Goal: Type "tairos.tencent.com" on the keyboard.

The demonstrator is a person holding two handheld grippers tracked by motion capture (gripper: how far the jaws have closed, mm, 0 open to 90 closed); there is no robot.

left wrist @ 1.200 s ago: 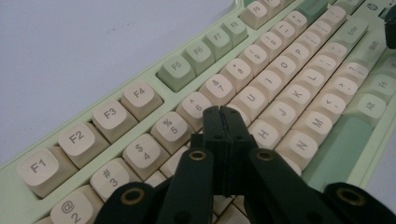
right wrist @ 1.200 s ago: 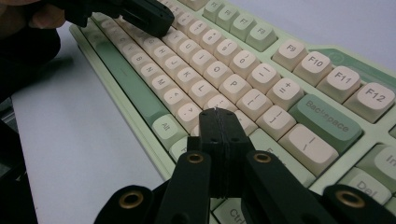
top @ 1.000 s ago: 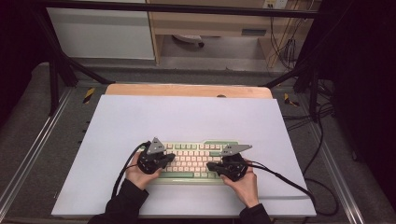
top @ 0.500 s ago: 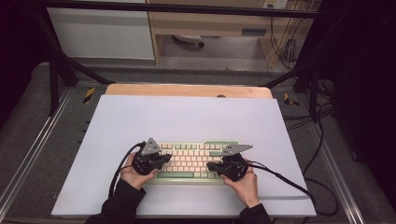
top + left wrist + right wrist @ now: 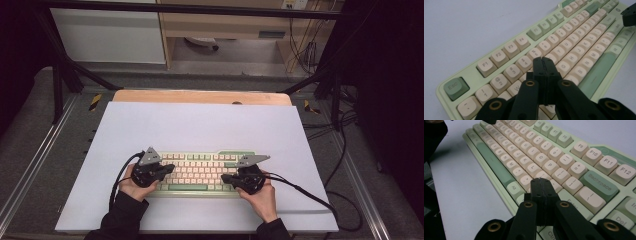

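A: Starting nearest the person, what did the two hands have?

B: Each held a hand-held gripper. The left hand-held gripper (image 5: 167, 169) was clenched, its jaws pressed flat together with nothing between them, and the right hand-held gripper (image 5: 226, 177) was clenched and empty too.

A: And the keyboard?

B: The keyboard (image 5: 200, 172), pale green with cream keys, lay flat on the white sheet (image 5: 200, 125) over the bench (image 5: 200, 96), near the person's edge. Its long axis ran side to side across the bench, so one hand sat at each end.

A: Which way did the keys lie from each tip?

B: Straight under and ahead. In the left gripper view the closed tip (image 5: 542, 61) hung over the upper letter rows near the left end, above the keys just right of W (image 5: 516, 86), with the long green space bar (image 5: 596, 72) off to its right. In the right gripper view the closed tip (image 5: 541, 182) hung over the right end, just short of the Enter key (image 5: 574, 202) and below Backspace (image 5: 600, 184).

A: Which hand was nearer what?

B: I judged the left nearer the letters at its end, the right nearer Enter. Whether either tip touched a key I couldn't tell.
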